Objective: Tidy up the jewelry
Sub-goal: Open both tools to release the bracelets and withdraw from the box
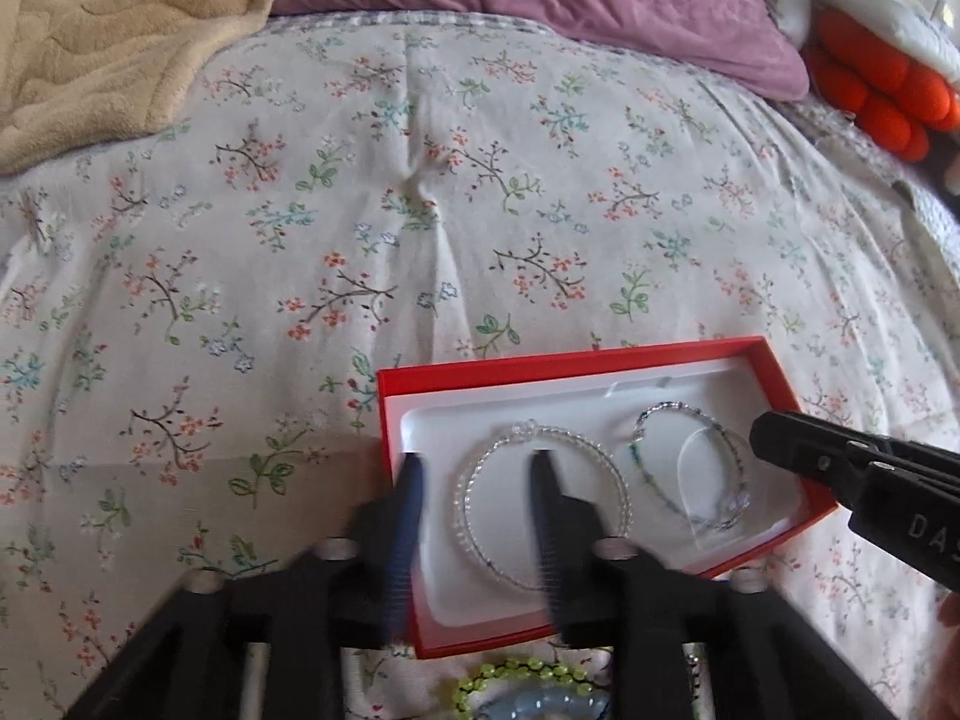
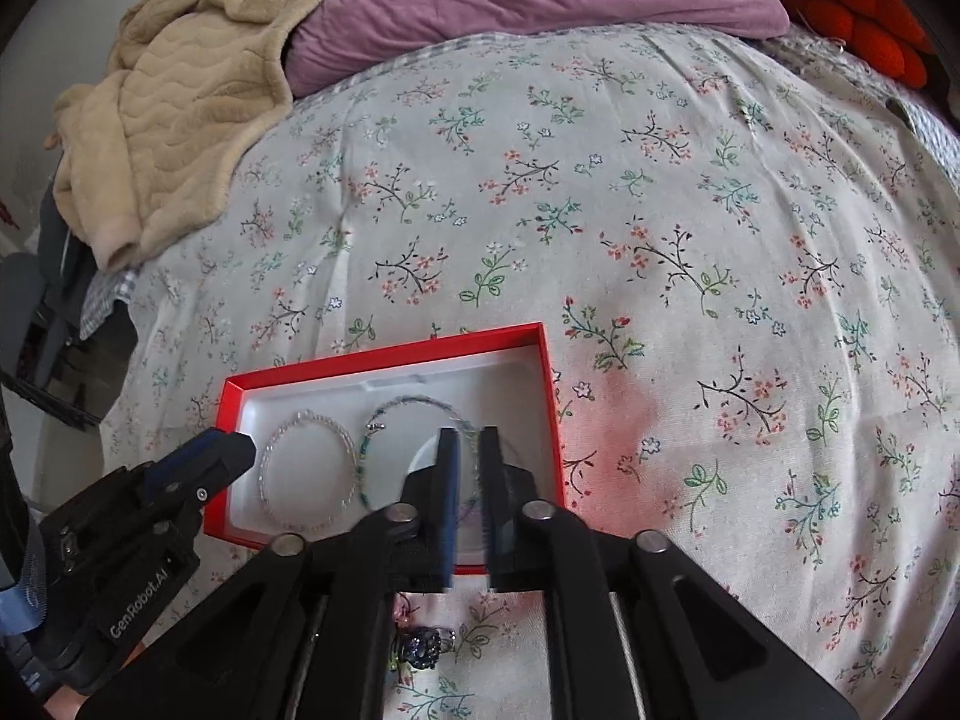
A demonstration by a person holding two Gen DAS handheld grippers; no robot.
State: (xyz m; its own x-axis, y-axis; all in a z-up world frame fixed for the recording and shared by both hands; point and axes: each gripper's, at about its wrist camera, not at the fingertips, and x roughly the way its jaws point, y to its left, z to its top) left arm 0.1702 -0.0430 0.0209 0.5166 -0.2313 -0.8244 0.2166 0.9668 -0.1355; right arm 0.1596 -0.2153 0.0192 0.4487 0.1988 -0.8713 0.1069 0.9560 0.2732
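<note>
Two bracelets inside red box point(image 1: 774, 372) on floral bedspread point(image 1: 480, 210): clear beaded bracelet point(image 1: 600, 450) toward its left end, blue-green bracelet point(image 2: 414, 405) right. Left gripper point(image 1: 477, 462) parted astride clear one, right gripper point(image 2: 470, 441) narrowly apart over other, neither gripping.

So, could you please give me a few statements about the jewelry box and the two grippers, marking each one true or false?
1. The red box lies open on a floral bedspread. True.
2. The box holds three bracelets. False: two, a clear beaded bracelet and a blue-green bracelet.
3. The left gripper has its jaws apart. True.
4. The right gripper clamps the clear bracelet. False: it hovers over the blue-green one.
5. More jewelry, including a green beaded piece, lies outside the box. True.
</note>
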